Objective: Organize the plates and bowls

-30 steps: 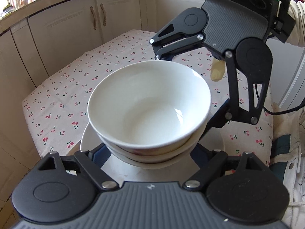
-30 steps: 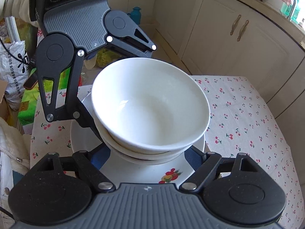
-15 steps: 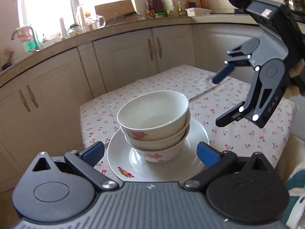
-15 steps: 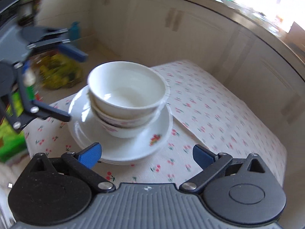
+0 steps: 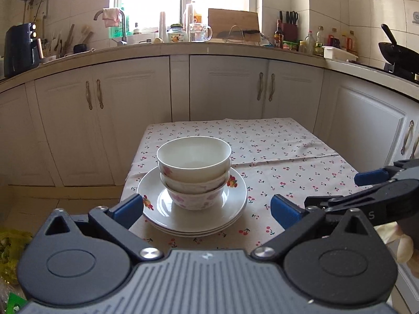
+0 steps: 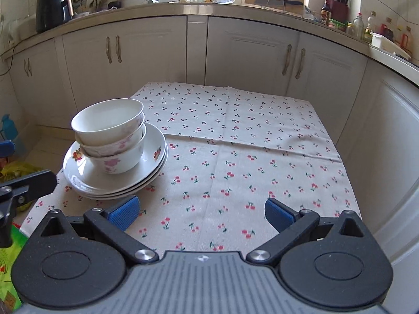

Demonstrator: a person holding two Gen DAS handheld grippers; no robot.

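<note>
Both grippers have drawn back from the bowls since the earlier frames, where each stood close against the stack; the stack itself has stayed in place on the plates.

The left gripper [image 5: 207,208] is spread wide and holds nothing; its blue pads [image 5: 128,205] flank the near rim of the plates without touching them. The right gripper [image 6: 200,213] is likewise spread and empty; it hangs over bare cloth near the front edge of the table, with the stack off to its left. In the left wrist view the right gripper [image 5: 366,183] shows at the right side, over the right part of the table, clear of the crockery.

Three bowls [image 5: 193,157] are nested upright one inside another; the top one is white inside, the lower two carry pink flower prints. The lowest bowl stands at the centre of the plates [image 5: 237,198]; the plates are a stack of white ones with fruit prints on the rim, three edges showing in the right wrist view [image 6: 78,180].

The stack sits near the front left corner of the table [image 6: 262,157]; the plate rims lie close to the left edge. The table carries a cherry-print cloth [image 5: 275,144] with a crease running across its middle; the far half and the right side of the cloth hold no crockery.

Behind the table stand white cabinets [image 5: 222,86] under a worktop [image 5: 209,48]; the worktop holds bottles, a knife block and a kettle.
</note>
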